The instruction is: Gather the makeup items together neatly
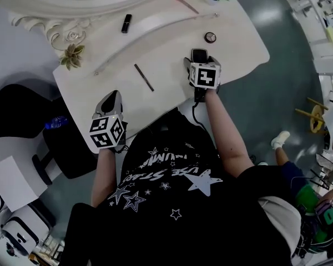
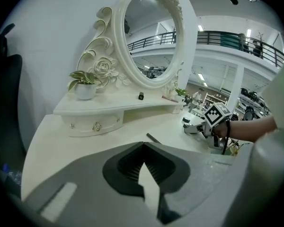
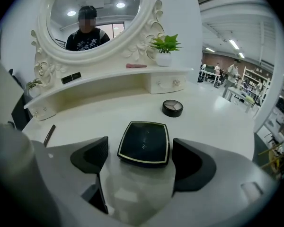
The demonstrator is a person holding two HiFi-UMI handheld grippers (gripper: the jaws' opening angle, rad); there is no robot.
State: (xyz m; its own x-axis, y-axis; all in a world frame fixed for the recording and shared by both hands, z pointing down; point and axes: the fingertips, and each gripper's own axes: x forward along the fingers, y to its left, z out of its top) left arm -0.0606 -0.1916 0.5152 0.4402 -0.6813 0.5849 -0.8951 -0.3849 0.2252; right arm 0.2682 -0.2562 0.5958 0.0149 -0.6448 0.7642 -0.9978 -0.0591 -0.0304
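Black compact [image 3: 144, 144] between parted right claw [image 3: 141, 159]

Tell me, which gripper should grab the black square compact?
Right. The right gripper has its jaws apart either side of the black compact; the left gripper is shut and farther off.

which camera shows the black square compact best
The right gripper view. The compact lies close up and whole between the right tool's open jaws, and its pale trim is clear. In the head view only a dark part of it shows beyond that tool's marker cube. In the left gripper view it is too far off to make out.
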